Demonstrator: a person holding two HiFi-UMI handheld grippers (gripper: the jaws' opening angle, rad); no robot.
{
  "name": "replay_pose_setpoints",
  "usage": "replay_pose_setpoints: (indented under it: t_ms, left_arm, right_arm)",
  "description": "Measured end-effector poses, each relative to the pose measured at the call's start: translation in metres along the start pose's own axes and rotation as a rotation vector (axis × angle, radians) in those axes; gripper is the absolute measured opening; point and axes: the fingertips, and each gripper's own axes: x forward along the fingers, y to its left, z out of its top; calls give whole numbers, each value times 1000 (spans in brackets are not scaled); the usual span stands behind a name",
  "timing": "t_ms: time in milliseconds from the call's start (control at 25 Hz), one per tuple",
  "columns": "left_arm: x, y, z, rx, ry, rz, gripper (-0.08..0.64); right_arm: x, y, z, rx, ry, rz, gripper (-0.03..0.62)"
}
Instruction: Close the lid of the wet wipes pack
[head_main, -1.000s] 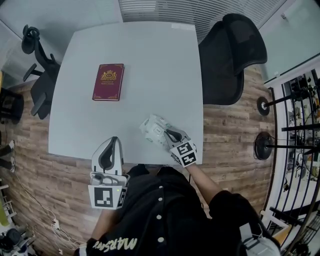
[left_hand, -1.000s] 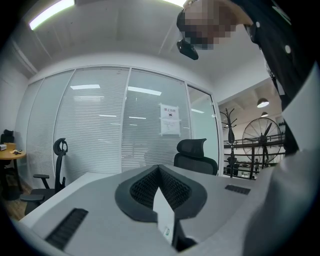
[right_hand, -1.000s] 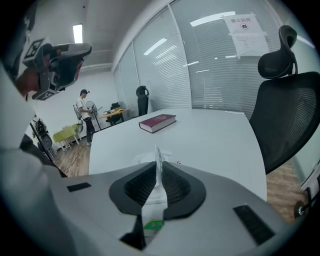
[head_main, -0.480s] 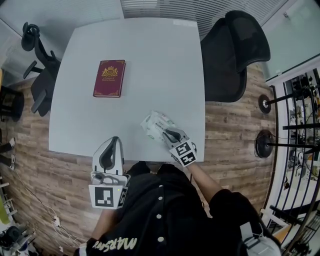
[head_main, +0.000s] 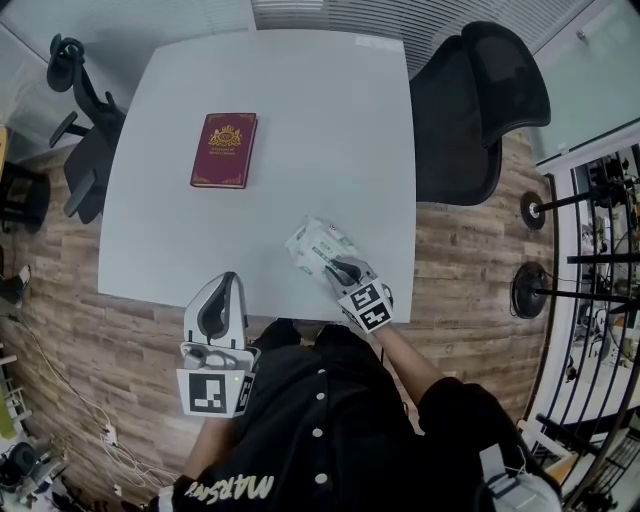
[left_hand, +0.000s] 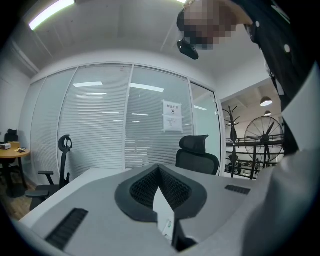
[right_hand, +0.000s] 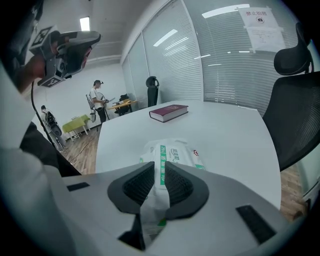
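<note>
There are 2 grippers, 1 pack, 1 book and 2 chairs around 1 white table (head_main: 300, 110). The right gripper (right_hand: 160, 167) points down at the near end of the pack (right_hand: 175, 150), which lies flat on the table just in front of it. Its jaws stand a little apart and have just been opening; the pack shows through the narrow gap, and the pads do not press on it. I cannot tell the state of the lid. The left gripper (left_hand: 158, 167) is to the left of the right one, over the near table edge, with its jaws together and nothing between them. The red book (head_main: 224, 150) lies well ahead of the left gripper. 1 black chair (head_main: 470, 110) stands to the right of the table, 1 chair (head_main: 85, 150) to the left.
</note>
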Motion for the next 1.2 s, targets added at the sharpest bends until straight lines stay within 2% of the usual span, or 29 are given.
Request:
replay_pose_setpoints:
  t_ms: [440, 1200]
  left_arm:
    - [-2, 3, -3, -5, 8, 14, 8]
    - [-2, 6, -4, -8, 11, 25, 8]
  right_arm:
    - [11, 0, -5, 58, 60, 40, 66]
    - [24, -2, 3, -15, 138, 27, 38]
